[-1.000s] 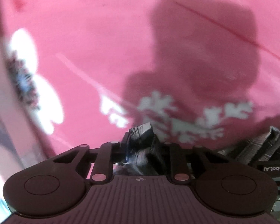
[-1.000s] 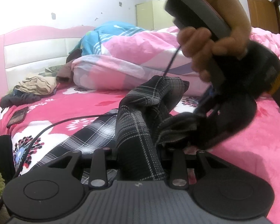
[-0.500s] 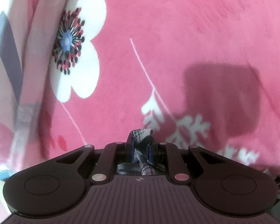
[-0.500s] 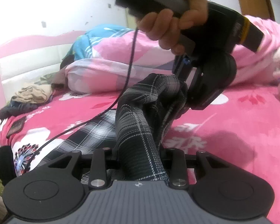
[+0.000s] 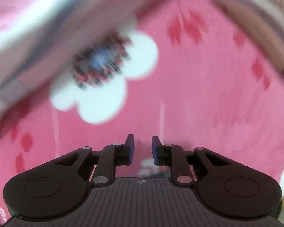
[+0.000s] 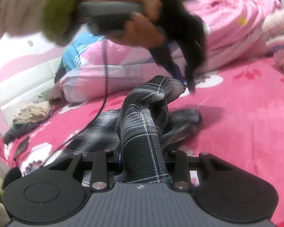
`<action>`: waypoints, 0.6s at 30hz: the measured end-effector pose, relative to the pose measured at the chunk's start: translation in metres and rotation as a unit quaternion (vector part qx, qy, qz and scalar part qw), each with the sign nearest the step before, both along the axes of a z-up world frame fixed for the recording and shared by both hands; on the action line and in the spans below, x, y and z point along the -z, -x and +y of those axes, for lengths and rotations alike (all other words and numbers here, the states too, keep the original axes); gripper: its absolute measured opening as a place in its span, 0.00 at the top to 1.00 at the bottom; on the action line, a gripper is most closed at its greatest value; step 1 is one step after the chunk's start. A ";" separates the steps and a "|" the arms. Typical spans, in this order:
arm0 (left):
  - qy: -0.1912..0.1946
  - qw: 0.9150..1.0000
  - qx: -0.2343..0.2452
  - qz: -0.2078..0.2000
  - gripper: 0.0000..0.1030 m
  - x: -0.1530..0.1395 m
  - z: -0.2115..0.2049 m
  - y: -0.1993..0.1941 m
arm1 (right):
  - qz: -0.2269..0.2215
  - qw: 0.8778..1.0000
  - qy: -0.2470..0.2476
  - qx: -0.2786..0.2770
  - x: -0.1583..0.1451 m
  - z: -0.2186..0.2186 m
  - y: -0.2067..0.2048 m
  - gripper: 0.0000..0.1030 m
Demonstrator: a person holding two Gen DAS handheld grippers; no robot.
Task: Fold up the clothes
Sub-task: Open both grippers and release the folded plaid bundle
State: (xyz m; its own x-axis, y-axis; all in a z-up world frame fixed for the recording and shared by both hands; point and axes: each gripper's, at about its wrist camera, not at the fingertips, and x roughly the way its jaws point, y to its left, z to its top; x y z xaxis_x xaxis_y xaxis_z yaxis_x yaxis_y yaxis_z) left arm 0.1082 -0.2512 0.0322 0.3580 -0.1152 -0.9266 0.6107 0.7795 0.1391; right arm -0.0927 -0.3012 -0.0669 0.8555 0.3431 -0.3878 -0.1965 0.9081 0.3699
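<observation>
One plaid garment (image 6: 142, 124) lies bunched on the pink flowered bedsheet (image 6: 246, 128), woven in dark checks, rising from 6 o'clock toward the middle of the right wrist view. Two grippers show. At 9 o'clock one small heap of clothes (image 6: 31, 113) sits by the headboard; one rumpled quilt (image 6: 111, 70) fills 11 to 1 o'clock. A hand (image 6: 140, 26) carries the left gripper (image 5: 143, 149), jaws parted and empty above the sheet. The right gripper (image 6: 142, 158) is clamped on the plaid garment.
</observation>
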 end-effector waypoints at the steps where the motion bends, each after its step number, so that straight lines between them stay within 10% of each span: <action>1: 0.022 1.000 -0.009 -0.014 0.79 -0.016 0.014 0.001 | 0.004 1.000 -0.014 -0.001 0.001 -0.004 -0.001 0.66; 8: 0.112 0.990 -0.045 -0.073 0.74 -0.082 0.117 0.031 | 0.041 0.993 -0.110 -0.016 0.011 -0.034 -0.010 0.58; 18: 0.165 0.977 -0.060 -0.117 0.58 -0.118 0.273 0.098 | 0.056 0.948 -0.313 0.019 0.001 -0.150 0.024 0.16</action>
